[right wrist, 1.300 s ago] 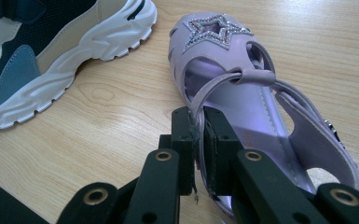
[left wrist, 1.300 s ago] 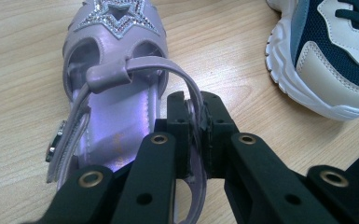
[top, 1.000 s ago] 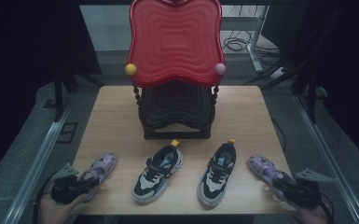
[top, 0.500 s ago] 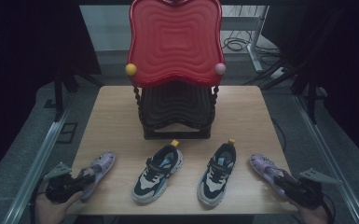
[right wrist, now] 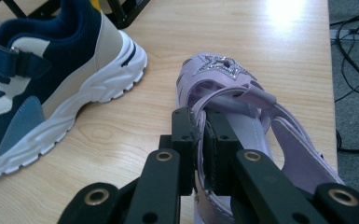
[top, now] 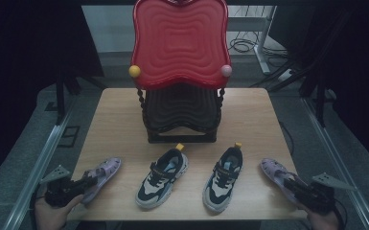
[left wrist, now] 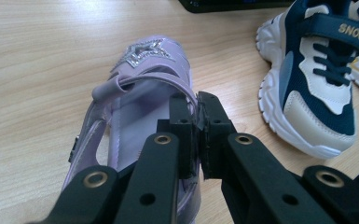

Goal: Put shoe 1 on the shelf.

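Note:
Two lilac sandals with glittery stars lie at the front of the table. My left gripper (top: 92, 181) is shut on the side wall of the left sandal (top: 103, 171), near its heel. In the left gripper view the pads (left wrist: 196, 112) pinch that thin wall, with the sandal (left wrist: 144, 70) pointing away. My right gripper (top: 290, 183) is shut on the inner side wall of the right sandal (top: 272, 168). The right gripper view shows its jaws (right wrist: 200, 123) closed on the edge of that sandal (right wrist: 224, 74). Both sandals rest on the wood.
Two navy, white and blue sneakers (top: 163, 176) (top: 224, 176) stand between the sandals, close to each gripper (left wrist: 312, 79) (right wrist: 51, 79). Behind them a black tiered rack (top: 182, 115) carries a red wavy tray (top: 179, 43). The wooden table (top: 249, 115) ends just beside both hands.
The left gripper has drawn back slightly toward the table's near left corner, and its sandal has shifted a little with it. The right gripper and its sandal have kept still.

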`<state>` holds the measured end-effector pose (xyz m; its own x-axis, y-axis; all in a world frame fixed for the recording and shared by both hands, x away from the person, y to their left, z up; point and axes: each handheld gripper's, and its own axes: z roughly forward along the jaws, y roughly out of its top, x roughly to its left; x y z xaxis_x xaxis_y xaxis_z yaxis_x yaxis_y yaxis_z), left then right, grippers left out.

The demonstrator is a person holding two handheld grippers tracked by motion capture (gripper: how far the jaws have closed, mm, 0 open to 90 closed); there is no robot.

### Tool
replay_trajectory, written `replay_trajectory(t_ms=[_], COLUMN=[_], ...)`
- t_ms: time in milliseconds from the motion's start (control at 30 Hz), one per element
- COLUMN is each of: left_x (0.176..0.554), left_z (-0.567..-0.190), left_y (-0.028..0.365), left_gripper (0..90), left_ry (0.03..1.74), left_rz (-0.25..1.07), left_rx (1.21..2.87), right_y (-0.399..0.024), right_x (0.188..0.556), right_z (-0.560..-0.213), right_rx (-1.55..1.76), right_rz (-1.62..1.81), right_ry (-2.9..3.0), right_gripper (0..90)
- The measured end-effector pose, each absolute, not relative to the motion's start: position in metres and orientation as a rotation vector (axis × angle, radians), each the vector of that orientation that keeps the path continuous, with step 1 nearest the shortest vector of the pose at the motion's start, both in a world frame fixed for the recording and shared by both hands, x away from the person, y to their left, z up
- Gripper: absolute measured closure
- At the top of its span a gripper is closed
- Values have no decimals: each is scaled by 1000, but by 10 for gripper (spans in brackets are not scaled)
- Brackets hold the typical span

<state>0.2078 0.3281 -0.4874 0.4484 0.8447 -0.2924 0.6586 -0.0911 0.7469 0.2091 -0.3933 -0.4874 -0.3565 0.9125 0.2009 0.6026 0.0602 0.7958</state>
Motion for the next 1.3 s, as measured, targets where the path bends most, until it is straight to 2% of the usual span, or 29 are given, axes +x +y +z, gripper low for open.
replay_trajectory(t_ms=[767, 1300], left_x=[212, 227], left_z=[-474, -447], left_y=[323, 309], left_gripper=[861, 861], left_ry=[1218, 1136], left_rz=[262, 291], left_rx=[1730, 1711], right_y=[-384, -374], right_x=[203, 209], right_z=[-469, -452], right_rx=[1464, 1413], right_rz=[1340, 1490], right_ry=[1900, 1856], right_gripper=[841, 841])
